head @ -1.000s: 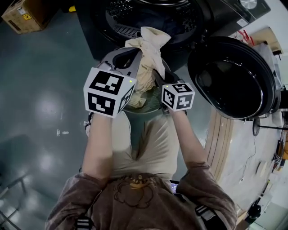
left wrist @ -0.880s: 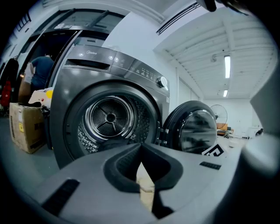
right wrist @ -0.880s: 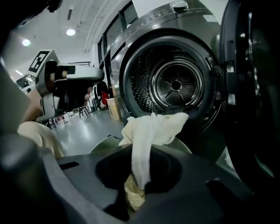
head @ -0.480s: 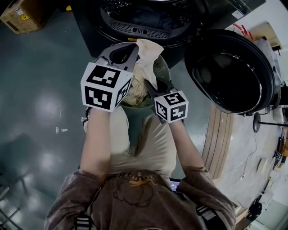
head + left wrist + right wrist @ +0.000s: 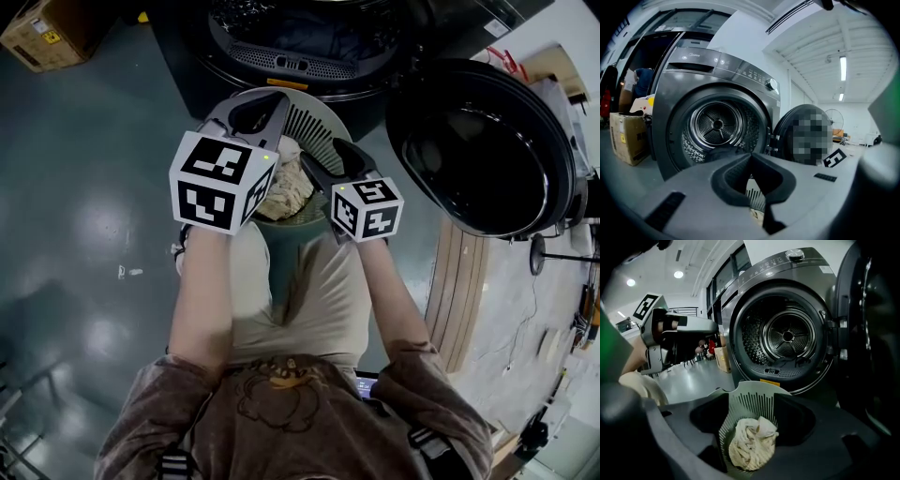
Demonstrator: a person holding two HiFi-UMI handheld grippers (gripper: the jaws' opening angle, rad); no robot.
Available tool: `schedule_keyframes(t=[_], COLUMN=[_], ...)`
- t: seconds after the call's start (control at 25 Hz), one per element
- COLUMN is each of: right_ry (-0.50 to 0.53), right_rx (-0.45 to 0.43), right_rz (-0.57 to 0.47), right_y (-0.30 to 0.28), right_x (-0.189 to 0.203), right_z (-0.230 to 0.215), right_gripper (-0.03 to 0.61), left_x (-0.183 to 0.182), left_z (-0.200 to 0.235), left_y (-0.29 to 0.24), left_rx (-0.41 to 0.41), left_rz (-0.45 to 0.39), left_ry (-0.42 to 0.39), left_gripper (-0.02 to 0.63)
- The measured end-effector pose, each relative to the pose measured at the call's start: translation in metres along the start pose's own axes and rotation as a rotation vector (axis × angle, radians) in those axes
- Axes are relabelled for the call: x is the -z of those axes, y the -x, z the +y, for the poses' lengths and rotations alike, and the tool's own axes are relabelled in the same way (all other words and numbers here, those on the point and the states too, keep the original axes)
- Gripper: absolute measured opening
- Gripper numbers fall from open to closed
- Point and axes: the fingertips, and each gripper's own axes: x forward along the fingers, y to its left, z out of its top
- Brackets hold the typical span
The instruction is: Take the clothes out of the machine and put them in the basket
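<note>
Left gripper (image 5: pixel 277 105), centre-left: jaws together, nothing in them. Right gripper (image 5: pixel 323 155) beside it: jaws have just been opening, now apart and empty. Under both, the cream cloth (image 5: pixel 752 444) lies bunched in the green basket (image 5: pixel 751 401). Beyond, top of frame: machine (image 5: pixel 787 333), door (image 5: pixel 487 159) open at right.

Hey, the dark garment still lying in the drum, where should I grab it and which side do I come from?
Grip the bunched fold of the dark garment nearest the drum lip, coming in level through the front opening. It lies slumped low at the front of the drum, and the door is swung fully aside, so probably nothing blocks a straight reach.
</note>
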Motion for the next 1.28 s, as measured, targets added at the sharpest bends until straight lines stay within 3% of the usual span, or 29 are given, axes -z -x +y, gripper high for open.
schedule_keyframes(t=[0.68, 1.16, 1.28], right_ry=[0.0, 0.059, 0.046], right_rx=[0.059, 0.138, 0.161], right_rz=[-0.103, -0.002, 0.035], right_y=[-0.115, -0.213, -0.239], right_x=[-0.111, -0.142, -0.14], right_z=[-0.065, -0.128, -0.144], right_gripper=[0.317, 0.362, 0.412], left_x=[0.003, 0.015, 0.016], left_z=[0.021, 0.051, 0.06], left_y=[-0.01, -0.029, -0.031], left_rx=[0.04, 0.067, 0.073], left_rz=[-0.021, -0.013, -0.012], left_ry=[0.045, 0.094, 0.111], left_gripper=[0.006, 0.006, 0.006])
